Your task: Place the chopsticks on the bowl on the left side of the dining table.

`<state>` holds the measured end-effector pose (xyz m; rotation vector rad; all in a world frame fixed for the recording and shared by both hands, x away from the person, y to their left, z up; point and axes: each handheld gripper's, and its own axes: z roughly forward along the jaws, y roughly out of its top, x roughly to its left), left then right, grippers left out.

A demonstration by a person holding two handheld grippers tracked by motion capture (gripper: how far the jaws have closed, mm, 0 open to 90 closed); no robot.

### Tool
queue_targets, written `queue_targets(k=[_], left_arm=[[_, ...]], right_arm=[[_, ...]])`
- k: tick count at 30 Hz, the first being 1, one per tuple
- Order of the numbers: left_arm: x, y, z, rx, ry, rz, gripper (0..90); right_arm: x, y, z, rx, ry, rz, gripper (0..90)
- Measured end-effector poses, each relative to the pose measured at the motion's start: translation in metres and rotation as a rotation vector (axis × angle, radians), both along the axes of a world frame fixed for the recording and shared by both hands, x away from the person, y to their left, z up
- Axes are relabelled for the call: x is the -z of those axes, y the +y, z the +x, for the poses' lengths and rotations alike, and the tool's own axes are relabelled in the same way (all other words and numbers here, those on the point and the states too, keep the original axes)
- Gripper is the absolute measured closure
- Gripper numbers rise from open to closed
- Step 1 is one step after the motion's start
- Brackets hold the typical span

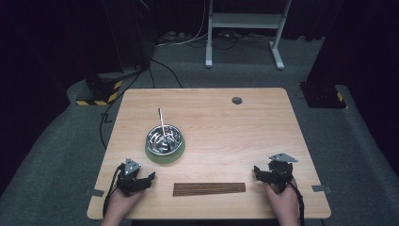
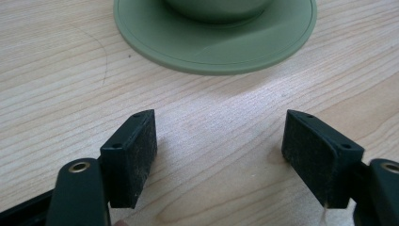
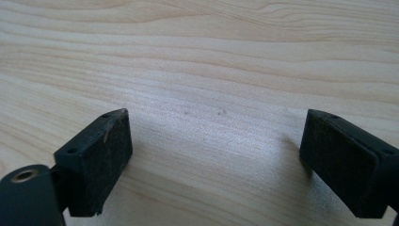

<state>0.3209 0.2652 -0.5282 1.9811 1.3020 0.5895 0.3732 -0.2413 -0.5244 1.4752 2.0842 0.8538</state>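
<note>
A shiny metal bowl (image 1: 164, 138) with a thin metal rod leaning in it sits on a round green base (image 1: 164, 155) left of the table's middle. A flat bundle of dark brown sticks (image 1: 209, 188) lies near the front edge. My left gripper (image 1: 141, 180) rests at the front left, just below the bowl, open with nothing between its pads (image 2: 134, 157). The green base (image 2: 211, 35) lies just ahead of it. My right gripper (image 1: 273, 173) rests at the front right, open and empty, its pads (image 3: 101, 160) over bare wood.
The wooden table (image 1: 244, 136) has a round cable hole (image 1: 236, 100) at the back right. Beyond the table, cables and a white stand (image 1: 244, 28) are on the dark floor. Yellow-black striped blocks (image 1: 101, 92) sit left of the table.
</note>
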Motion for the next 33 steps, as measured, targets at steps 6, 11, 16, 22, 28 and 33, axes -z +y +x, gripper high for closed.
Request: queue_targets(k=[6, 11, 16, 22, 28, 33], left_arm=[[0.0, 0.0, -0.001, -0.01, -0.004, -0.004, 28.3], [0.0, 0.001, -0.002, -0.013, -0.005, -0.005, 30.2], [0.0, 0.001, -0.002, -0.026, -0.003, -0.017, 31.9], [0.0, 0.001, -0.002, -0.012, 0.003, -0.003, 26.9], [-0.001, 0.0, -0.001, 0.0, 0.016, 0.004, 22.7], [-0.01, 0.001, -0.001, 0.015, 0.041, -0.09, 25.7]], right_arm=[[-0.001, 0.007, -0.008, -0.002, 0.007, 0.001, 9.6], [-0.001, 0.013, -0.012, -0.02, 0.004, 0.032, 9.4], [0.0, 0.018, -0.014, -0.009, 0.003, 0.0, 9.1], [0.001, 0.02, -0.016, -0.014, -0.006, -0.005, 9.0], [0.0, 0.02, -0.016, -0.01, 0.001, 0.01, 9.3], [0.001, 0.019, -0.016, 0.01, -0.005, 0.001, 9.5]])
